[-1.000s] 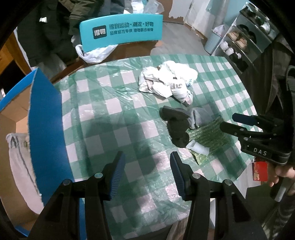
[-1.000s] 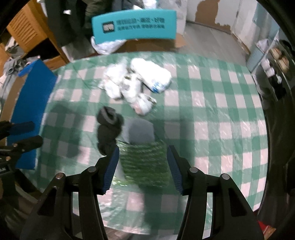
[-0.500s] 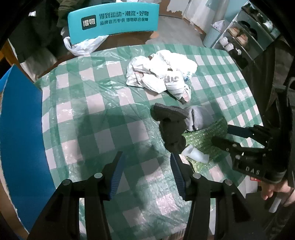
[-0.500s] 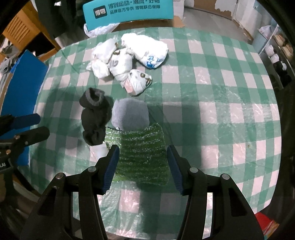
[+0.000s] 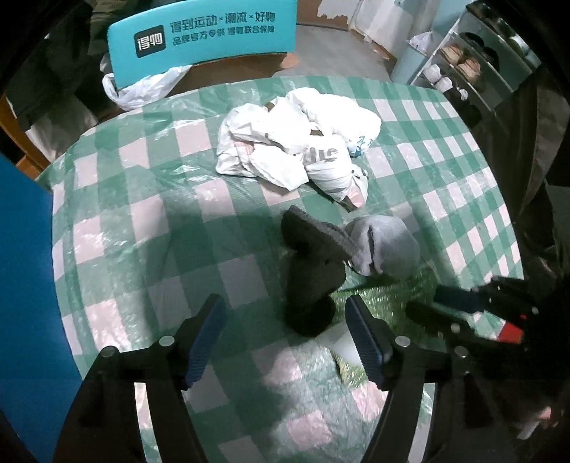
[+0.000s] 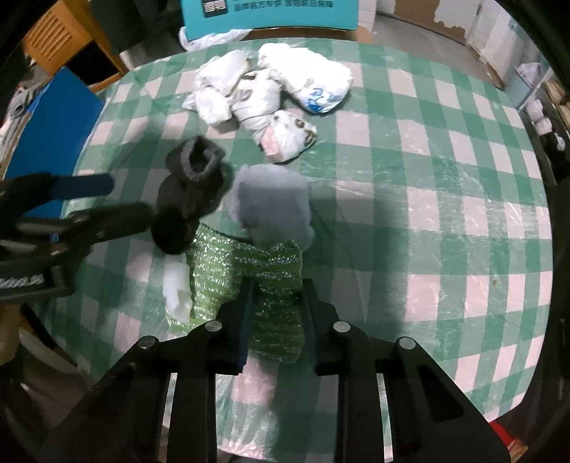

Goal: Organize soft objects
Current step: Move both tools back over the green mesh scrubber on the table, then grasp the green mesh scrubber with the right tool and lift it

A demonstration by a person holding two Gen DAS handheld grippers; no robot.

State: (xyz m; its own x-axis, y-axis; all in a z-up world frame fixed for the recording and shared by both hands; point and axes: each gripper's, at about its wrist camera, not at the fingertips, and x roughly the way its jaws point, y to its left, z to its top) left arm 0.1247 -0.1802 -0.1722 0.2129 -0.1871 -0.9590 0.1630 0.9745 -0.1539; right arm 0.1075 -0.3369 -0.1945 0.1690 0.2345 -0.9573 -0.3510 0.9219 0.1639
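My right hand-held gripper (image 6: 276,295) just closed on green sparkly cloth (image 6: 245,270); left hand-held gripper (image 5: 285,322) just widened, empty, over dark sock (image 5: 310,281). Risk: thin pinch slips, or cloth drags grey sock (image 6: 272,203) w/ it.

Open left tool (image 5: 285,331) above dark sock (image 5: 310,281)

Checked tablecloth (image 5: 117,199), teal chair back (image 5: 199,34), shoe rack (image 5: 473,67) far right, grey floor (image 5: 331,50).

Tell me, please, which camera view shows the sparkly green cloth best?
The right wrist view: the green cloth lies centred, between the right gripper's closing jaws. The left wrist view shows only its edge, behind a finger.
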